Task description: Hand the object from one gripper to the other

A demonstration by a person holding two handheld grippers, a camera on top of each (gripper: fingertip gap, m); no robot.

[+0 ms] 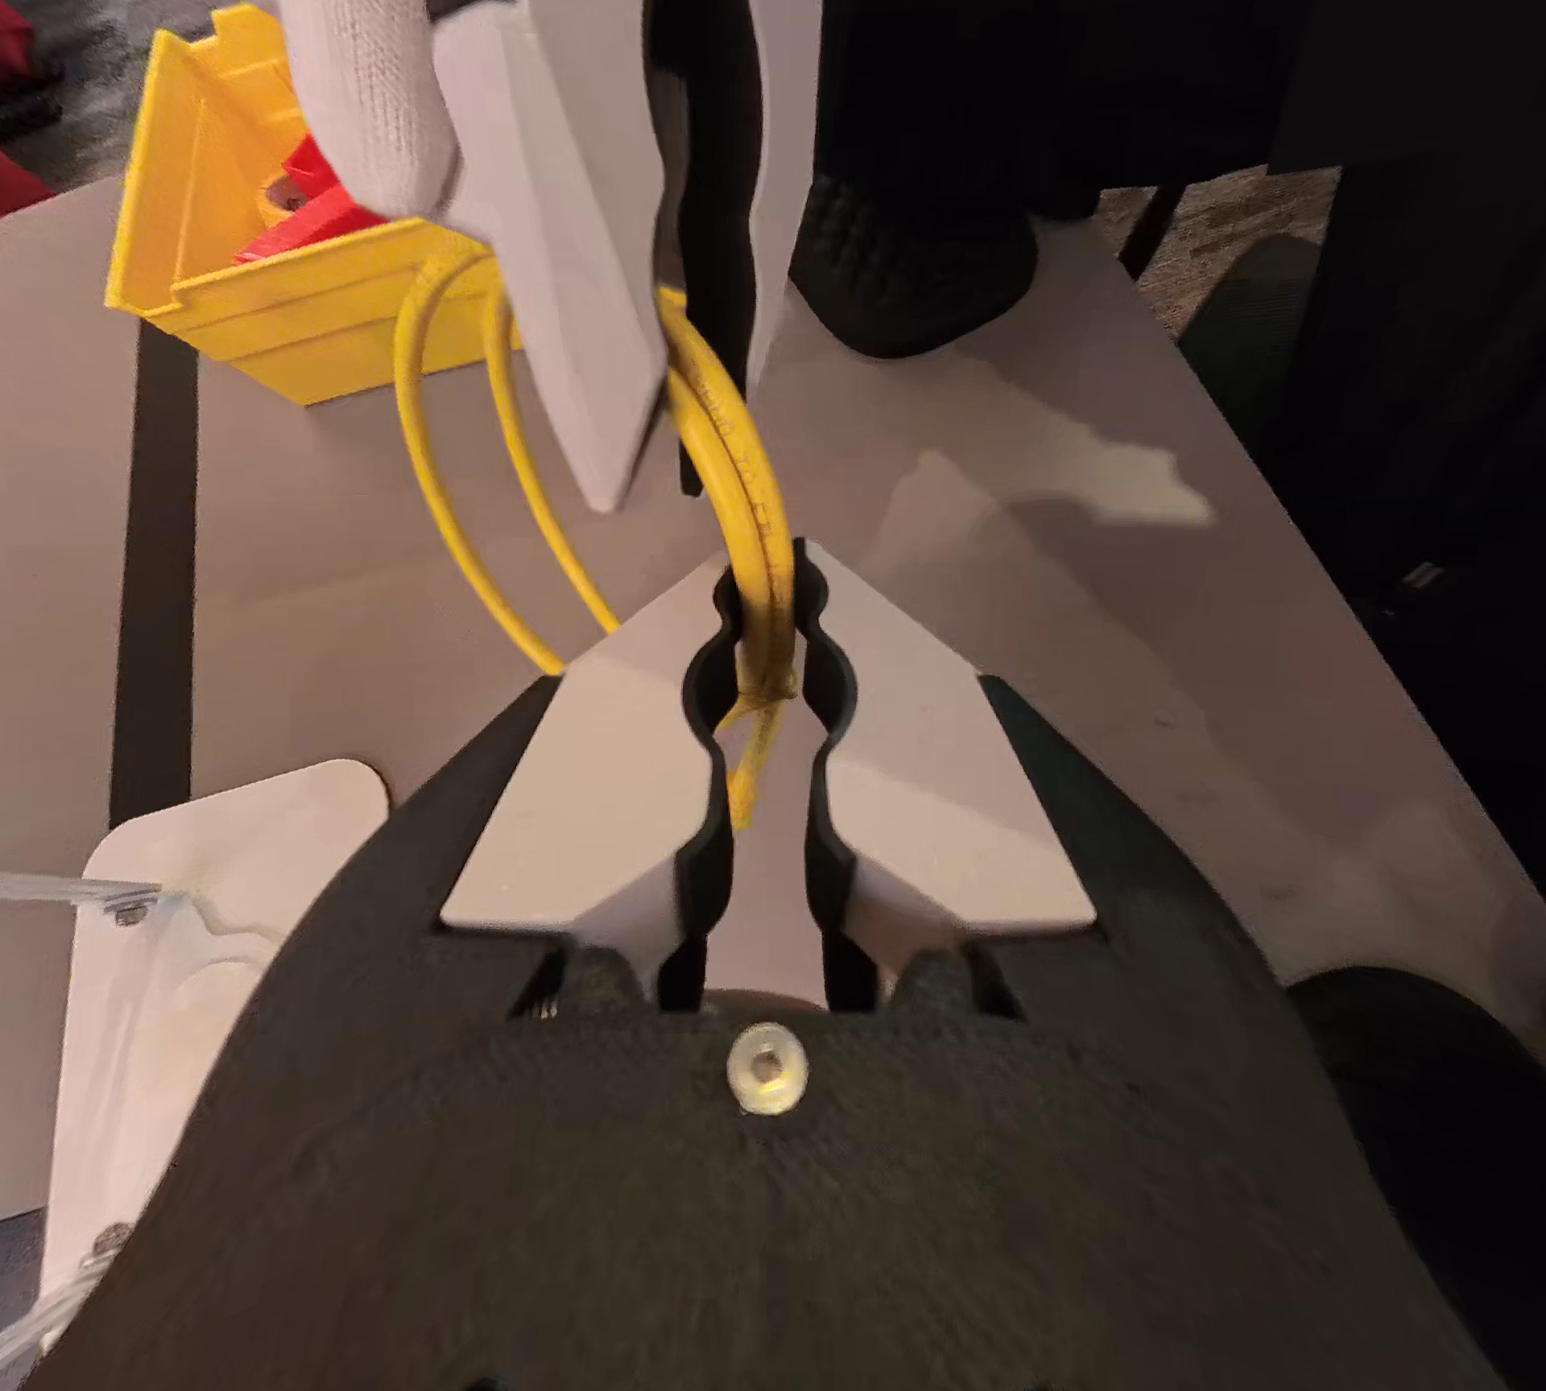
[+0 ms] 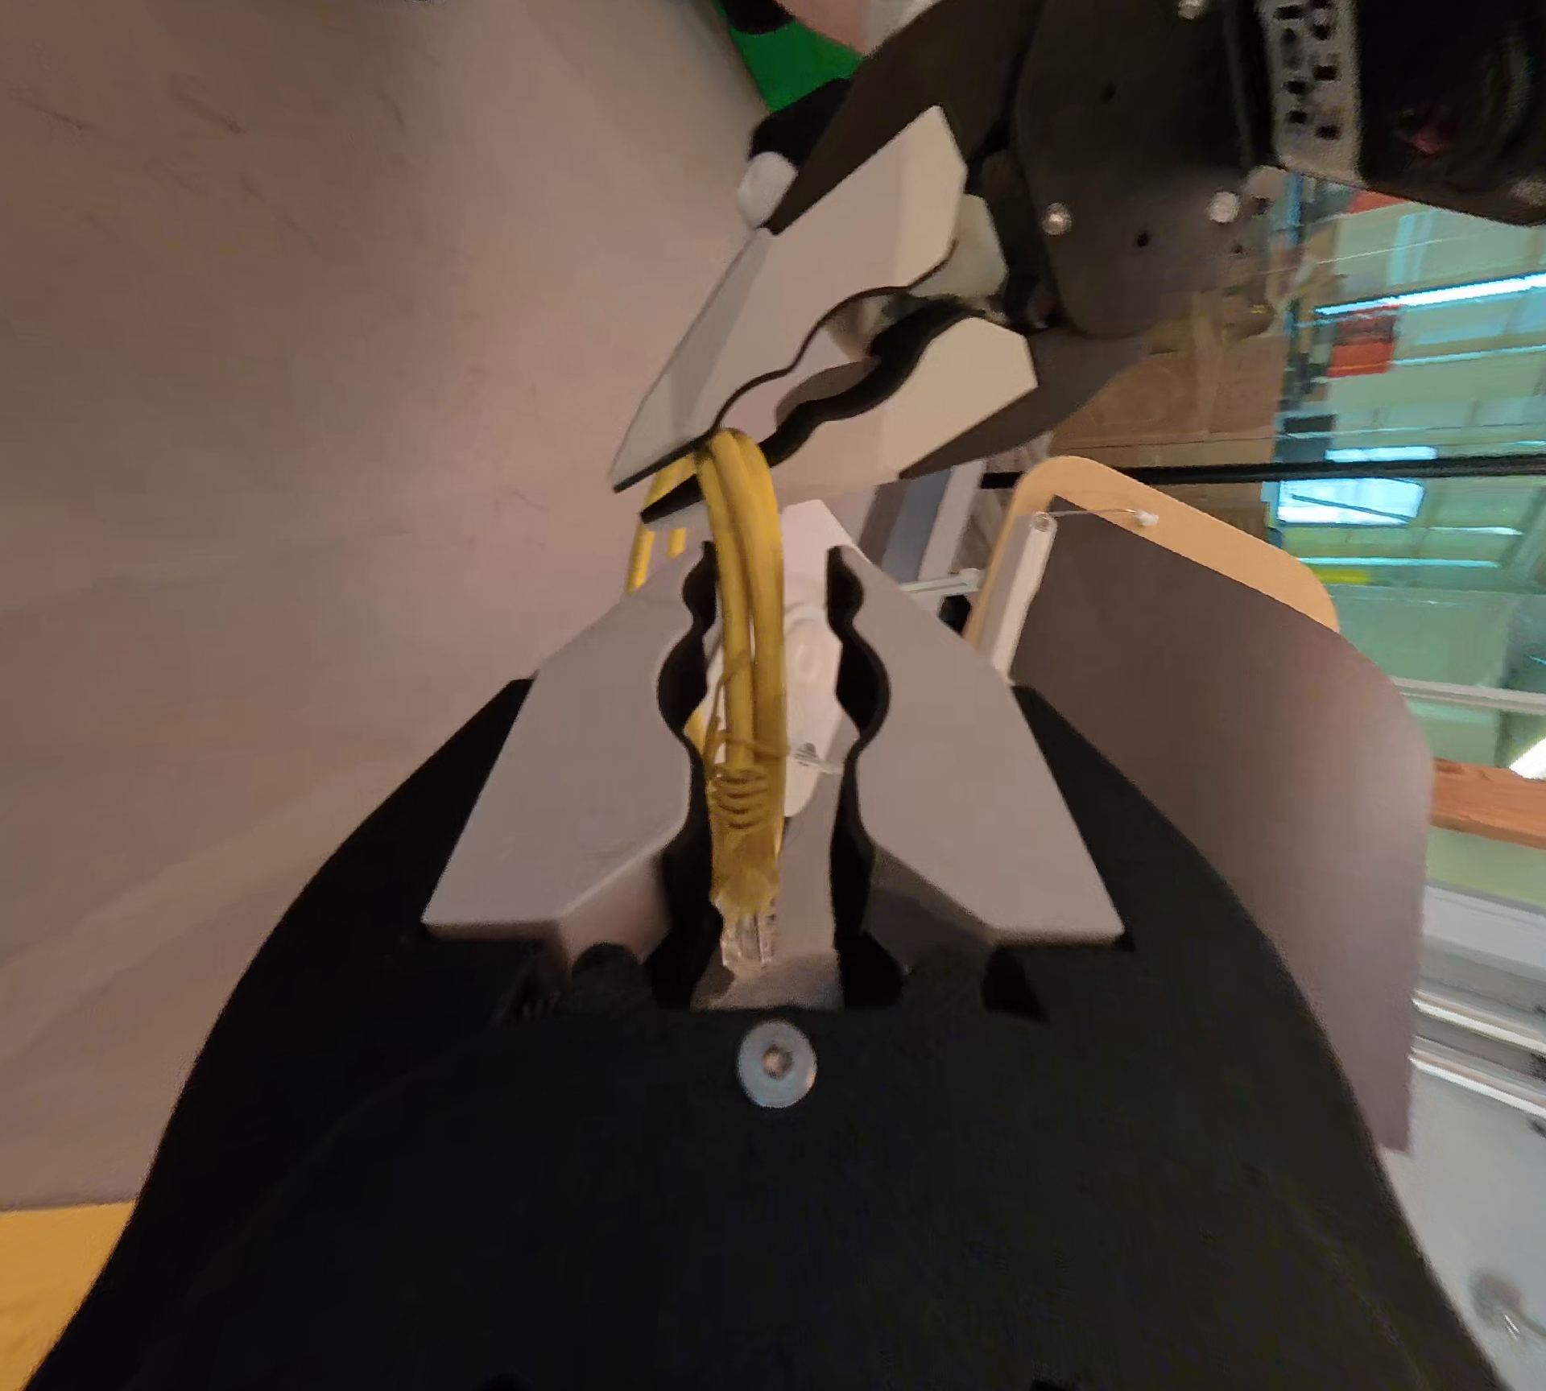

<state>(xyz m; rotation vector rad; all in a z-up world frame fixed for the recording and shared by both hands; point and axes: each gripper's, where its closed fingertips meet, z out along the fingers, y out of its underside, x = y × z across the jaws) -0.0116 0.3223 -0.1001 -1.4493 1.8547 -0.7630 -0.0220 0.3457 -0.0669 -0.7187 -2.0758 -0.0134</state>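
Low centre of the left wrist view, the left gripper (image 1: 765, 581) is clamped on the coiled yellow network cable (image 1: 753, 481). Above, the right gripper (image 2: 765, 573) stands apart around it. Light, floppy; grip the bundled strands.

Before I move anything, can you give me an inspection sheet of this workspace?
Surface: grey table, bare in the middle.
Job's things: looped yellow cable, held in the air between both grippers; its clear plug lies between the right gripper's fingers.
Clutter: yellow bin with red pieces at the far left; white plate at the near left.
Grippers: left gripper pinches the cable at its tips; right gripper is around the cable with a gap.
Cables: nothing seen besides the yellow one.
Surroundings: gloved hand; blurred shelves.
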